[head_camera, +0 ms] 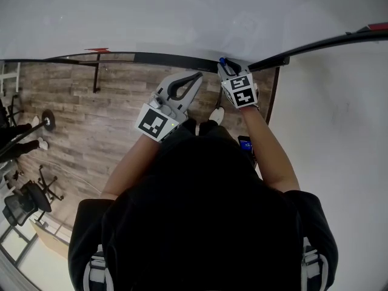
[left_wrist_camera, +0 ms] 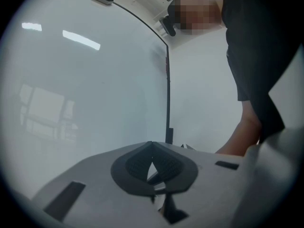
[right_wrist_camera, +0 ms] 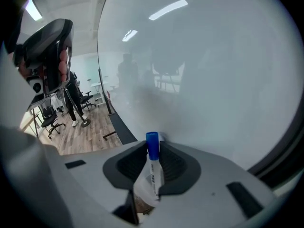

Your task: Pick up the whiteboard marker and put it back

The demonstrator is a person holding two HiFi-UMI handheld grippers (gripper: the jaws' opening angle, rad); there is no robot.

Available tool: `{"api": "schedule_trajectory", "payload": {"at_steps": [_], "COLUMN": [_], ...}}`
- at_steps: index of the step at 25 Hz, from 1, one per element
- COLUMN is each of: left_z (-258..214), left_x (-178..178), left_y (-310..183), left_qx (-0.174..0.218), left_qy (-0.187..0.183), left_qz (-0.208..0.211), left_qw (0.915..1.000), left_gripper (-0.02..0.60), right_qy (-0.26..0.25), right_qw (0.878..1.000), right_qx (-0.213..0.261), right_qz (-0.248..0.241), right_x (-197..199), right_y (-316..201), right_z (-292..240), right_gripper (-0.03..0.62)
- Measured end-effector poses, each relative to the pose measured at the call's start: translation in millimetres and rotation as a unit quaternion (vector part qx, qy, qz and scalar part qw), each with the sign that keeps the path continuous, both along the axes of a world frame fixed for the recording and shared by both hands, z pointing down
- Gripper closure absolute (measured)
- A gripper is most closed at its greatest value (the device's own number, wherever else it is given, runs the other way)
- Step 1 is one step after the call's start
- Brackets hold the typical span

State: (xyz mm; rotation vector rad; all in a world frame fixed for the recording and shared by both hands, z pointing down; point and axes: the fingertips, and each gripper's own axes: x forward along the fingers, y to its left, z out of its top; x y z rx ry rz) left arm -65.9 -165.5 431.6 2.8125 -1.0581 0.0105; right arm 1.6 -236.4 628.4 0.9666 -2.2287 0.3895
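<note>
A whiteboard marker (right_wrist_camera: 152, 163) with a white barrel and a blue cap stands between the pads of my right gripper (right_wrist_camera: 153, 144), which is shut on it, cap pointing at the whiteboard (right_wrist_camera: 204, 70). In the head view the right gripper (head_camera: 225, 65) is at the board's lower edge, and the marker's blue cap (head_camera: 223, 61) shows just above the black ledge (head_camera: 157, 58). My left gripper (head_camera: 199, 76) is a little to the left, below that ledge, shut with nothing in it. In its own view the left gripper's tips (left_wrist_camera: 152, 144) meet in front of the board.
The whiteboard (head_camera: 182, 17) fills the top of the head view, and a white wall (head_camera: 339, 132) runs down the right. Wooden floor (head_camera: 91, 114) lies below, with office chairs (head_camera: 24, 202) at the far left. A person's arm (left_wrist_camera: 242, 132) shows in the left gripper view.
</note>
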Motion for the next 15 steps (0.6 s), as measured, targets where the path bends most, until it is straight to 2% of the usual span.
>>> {"api": "schedule_trajectory", "payload": {"at_steps": [4, 15], "left_z": [-2.0, -14.1], "left_x": [0.9, -1.9], "left_y": [2.0, 3.9], "left_qx": [0.003, 0.018], "left_qy": [0.0, -0.001], "left_qz": [0.003, 0.009], "left_qw": [1.0, 0.9998], "left_gripper": [0.578, 0.578], "right_qy": [0.003, -0.038], "right_qw": [1.0, 0.998], "right_qx": [0.009, 0.043], "right_qz": [0.002, 0.015], "right_x": [1.6, 3.9], "right_y": [-0.4, 4.3], "right_z": [0.5, -29.2], "right_gripper": [0.528, 0.531]}}
